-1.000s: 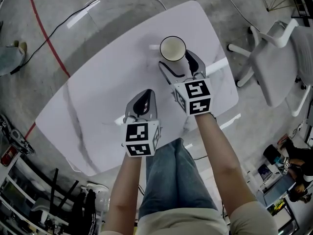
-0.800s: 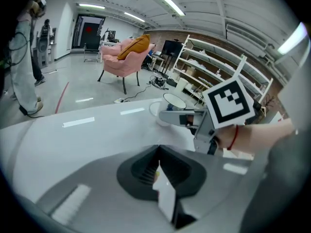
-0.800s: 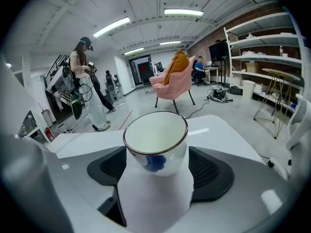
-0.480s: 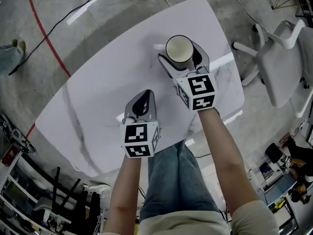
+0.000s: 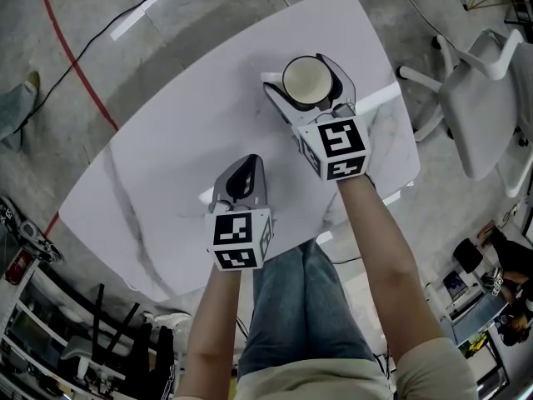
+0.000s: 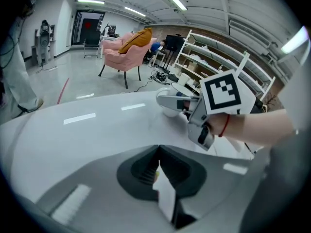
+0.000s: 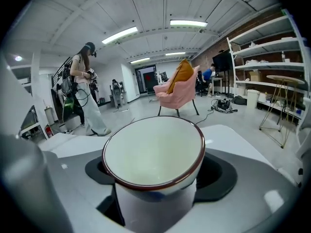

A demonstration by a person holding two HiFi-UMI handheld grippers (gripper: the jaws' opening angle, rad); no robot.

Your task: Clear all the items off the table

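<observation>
1 cup [image 5: 305, 79] at the far end of the table [image 5: 158, 173], right gripper [image 5: 304, 75] clamped on it, 1 jaw each side. Left gripper [image 5: 241, 172] is pinched closed w/ nothing in it, over the table's near edge. 1 chair [image 5: 479, 98] stands right of the table.

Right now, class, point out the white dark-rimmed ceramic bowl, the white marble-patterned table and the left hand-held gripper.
White dark-rimmed ceramic bowl [image 7: 153, 154]: right gripper view, inner wall.
White marble-patterned table [image 5: 158, 173]: head view, bare top.
Left hand-held gripper [image 5: 250, 160]: head view, between closed fingertips.
</observation>
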